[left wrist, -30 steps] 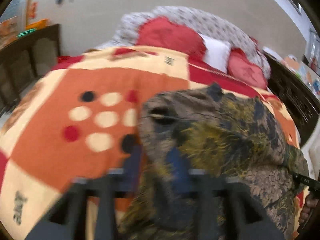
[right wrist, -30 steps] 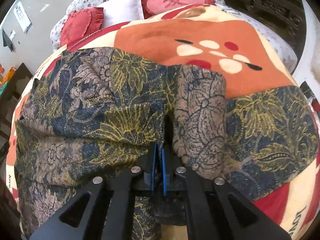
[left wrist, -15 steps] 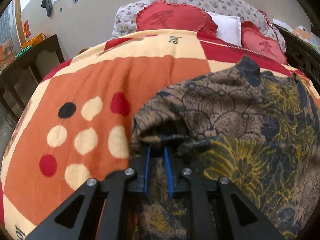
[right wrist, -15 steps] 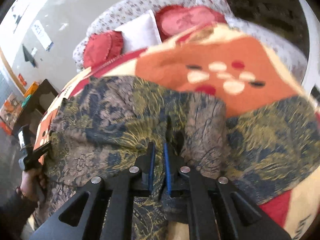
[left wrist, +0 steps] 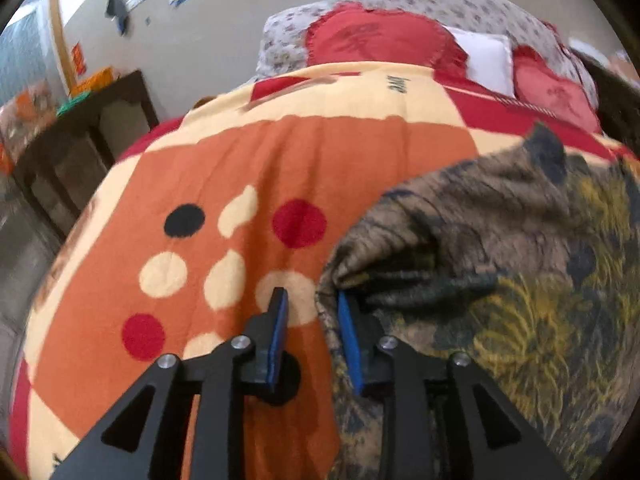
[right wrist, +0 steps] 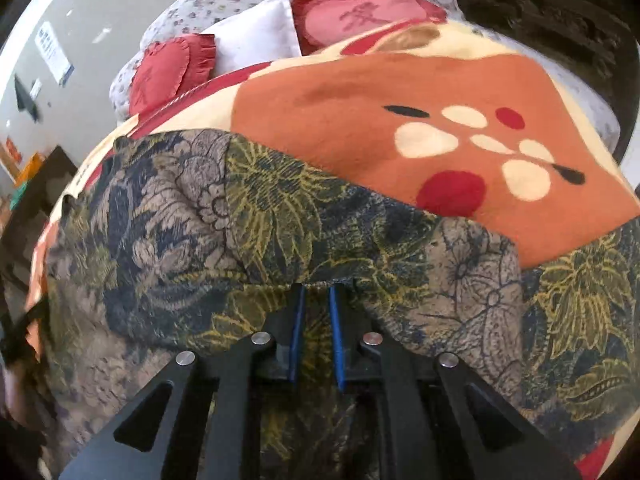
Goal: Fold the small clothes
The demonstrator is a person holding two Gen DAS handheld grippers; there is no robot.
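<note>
A floral garment in navy, olive and tan lies folded on an orange, cream and red blanket. In the left wrist view my left gripper is open at the garment's left folded edge, with the cloth against the right finger. In the right wrist view the garment spreads across the blanket. My right gripper has its jaws parted a little over the cloth fold, and nothing is pinched between them.
Red heart cushions and a white pillow sit at the bed's head. A dark wooden cabinet stands to the left of the bed. A dark carved frame runs along the right side.
Both grippers were shut on the garment's fold and have opened, letting the cloth go. The left gripper has shifted slightly left off the edge.
</note>
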